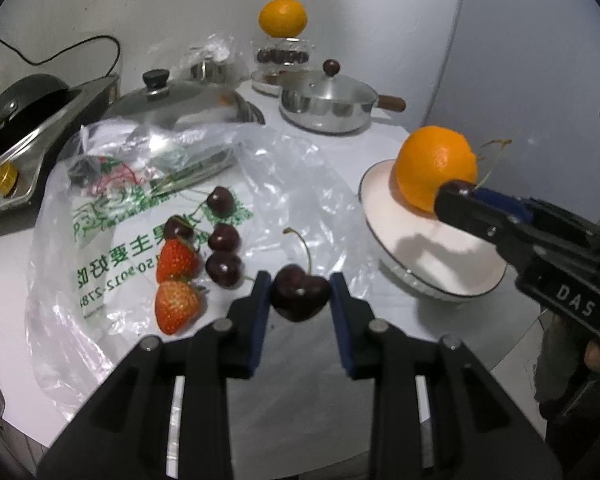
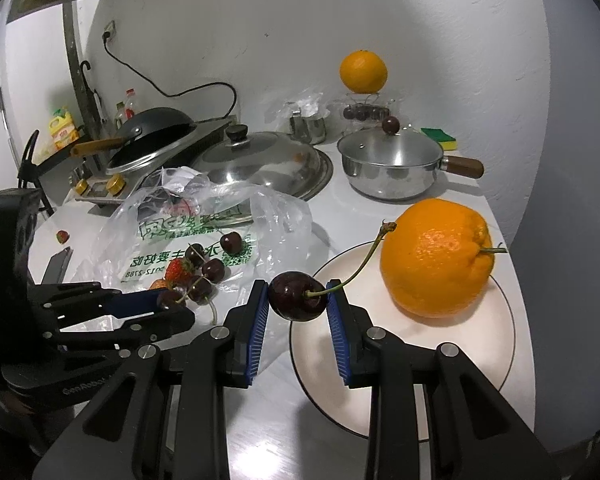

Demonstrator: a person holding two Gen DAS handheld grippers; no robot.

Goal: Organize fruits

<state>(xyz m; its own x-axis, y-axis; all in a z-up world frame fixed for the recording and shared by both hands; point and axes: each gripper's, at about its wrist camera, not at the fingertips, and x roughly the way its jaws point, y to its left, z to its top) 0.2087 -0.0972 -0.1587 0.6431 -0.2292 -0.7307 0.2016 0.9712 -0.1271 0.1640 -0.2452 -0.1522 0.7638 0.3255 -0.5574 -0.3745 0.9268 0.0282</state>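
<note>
Each tool was closed on a cherry, the left tool [image 1: 300, 294] over the plastic bag [image 1: 140, 216], the right tool [image 2: 298, 298] at the plate [image 2: 480, 344] rim; overtight pads might bruise either cherry or squirt it onto the counter [image 2: 380, 208].

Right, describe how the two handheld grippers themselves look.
Both are matte black linkage frames with silver pivot pins and ribbed blue finger pads. The right gripper carries white "DAS" lettering; the left gripper has faint grey lettering on its body. No cables visible.
</note>
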